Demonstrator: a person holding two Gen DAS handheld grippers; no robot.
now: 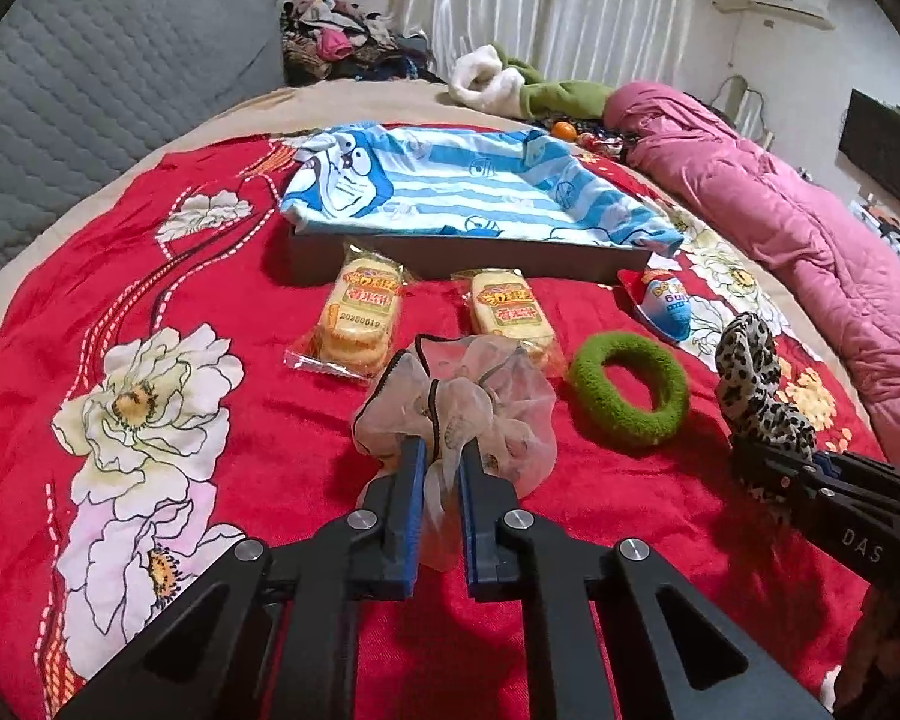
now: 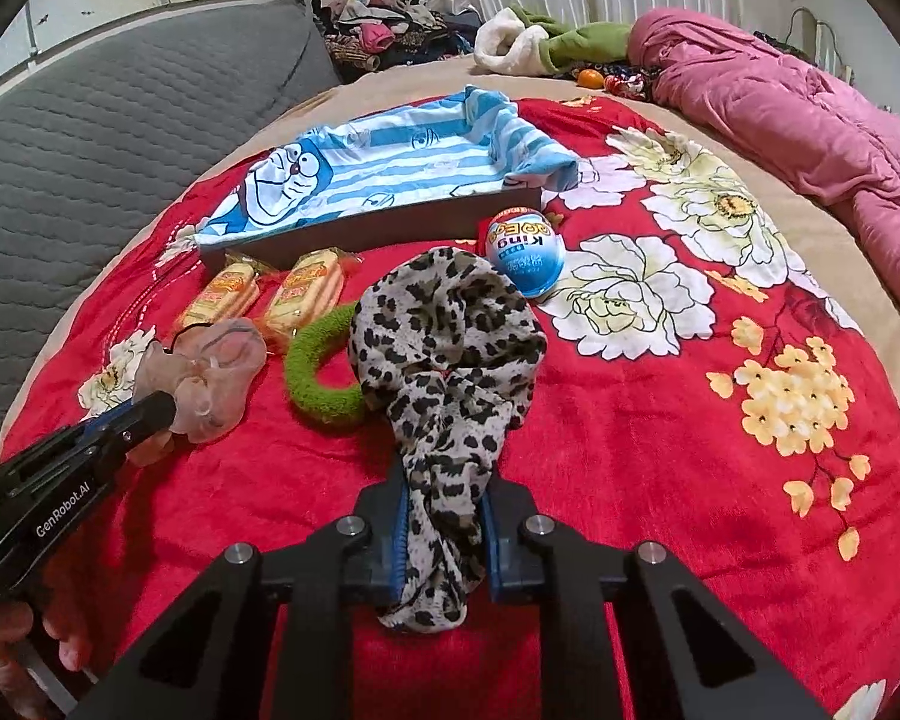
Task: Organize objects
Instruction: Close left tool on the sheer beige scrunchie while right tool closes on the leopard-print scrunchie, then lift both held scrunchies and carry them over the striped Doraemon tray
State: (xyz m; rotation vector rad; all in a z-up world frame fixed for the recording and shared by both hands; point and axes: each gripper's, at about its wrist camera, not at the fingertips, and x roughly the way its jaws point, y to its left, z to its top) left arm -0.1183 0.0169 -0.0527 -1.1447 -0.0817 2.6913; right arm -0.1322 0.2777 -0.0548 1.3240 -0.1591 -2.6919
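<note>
My left gripper (image 1: 441,450) is shut on a sheer pink scrunchie (image 1: 462,402) and holds it just above the red blanket; it also shows in the right wrist view (image 2: 210,378). My right gripper (image 2: 444,498) is shut on a leopard-print scrunchie (image 2: 444,348), seen at the right of the left wrist view (image 1: 750,372). A green fuzzy scrunchie (image 1: 630,387) lies between them. Two packs of biscuits (image 1: 360,315) (image 1: 510,306) and a blue toy egg (image 1: 666,303) lie in front of a dark box (image 1: 450,258) lined with a blue striped cloth (image 1: 468,186).
The red floral blanket (image 2: 660,420) covers the bed. A pink quilt (image 1: 810,240) lies along the right side. A grey headboard (image 1: 90,72) is at the left. Piled clothes (image 1: 354,36), a green and white garment (image 1: 528,84) and an orange (image 1: 564,130) lie at the back.
</note>
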